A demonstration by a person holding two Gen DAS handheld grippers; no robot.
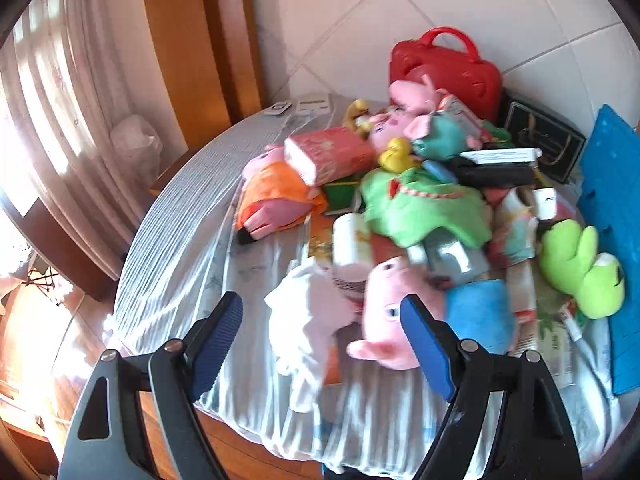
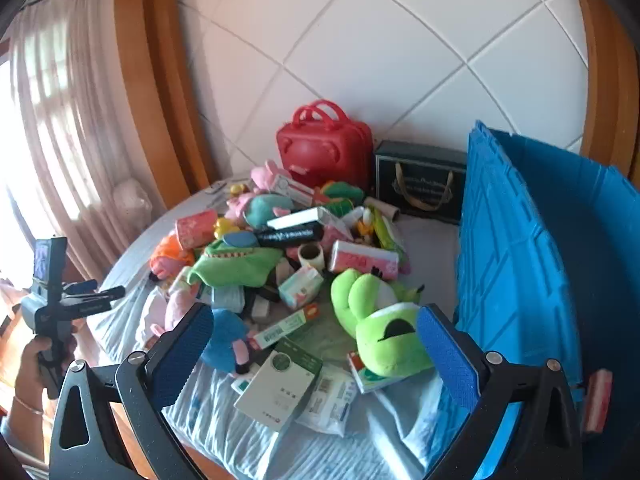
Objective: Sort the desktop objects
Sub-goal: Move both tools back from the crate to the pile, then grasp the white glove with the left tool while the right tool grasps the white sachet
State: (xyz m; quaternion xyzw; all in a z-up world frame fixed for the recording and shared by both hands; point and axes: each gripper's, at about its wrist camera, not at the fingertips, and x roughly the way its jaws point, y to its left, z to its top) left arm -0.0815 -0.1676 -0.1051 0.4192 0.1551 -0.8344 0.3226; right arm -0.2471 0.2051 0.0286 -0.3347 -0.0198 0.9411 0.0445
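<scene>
A pile of plush toys, boxes and packets lies on a table covered with a pale blue cloth [image 1: 192, 240]. My left gripper [image 1: 320, 344] is open and empty above the near edge, over a white cloth toy [image 1: 308, 320] and beside a pink pig plush [image 1: 392, 312]. My right gripper [image 2: 316, 344] is open and empty, hovering over a white and green box [image 2: 280, 384]; a green frog plush [image 2: 380, 320] lies by its right finger. The frog also shows in the left wrist view [image 1: 580, 264]. The left gripper shows in the right wrist view [image 2: 80, 304], at the left.
A blue plastic crate [image 2: 540, 272] stands at the right. A red case [image 2: 324, 148] and a dark gift bag [image 2: 420, 184] stand against the tiled wall. A curtain [image 2: 60, 140] hangs at the left. The table's edge is near below.
</scene>
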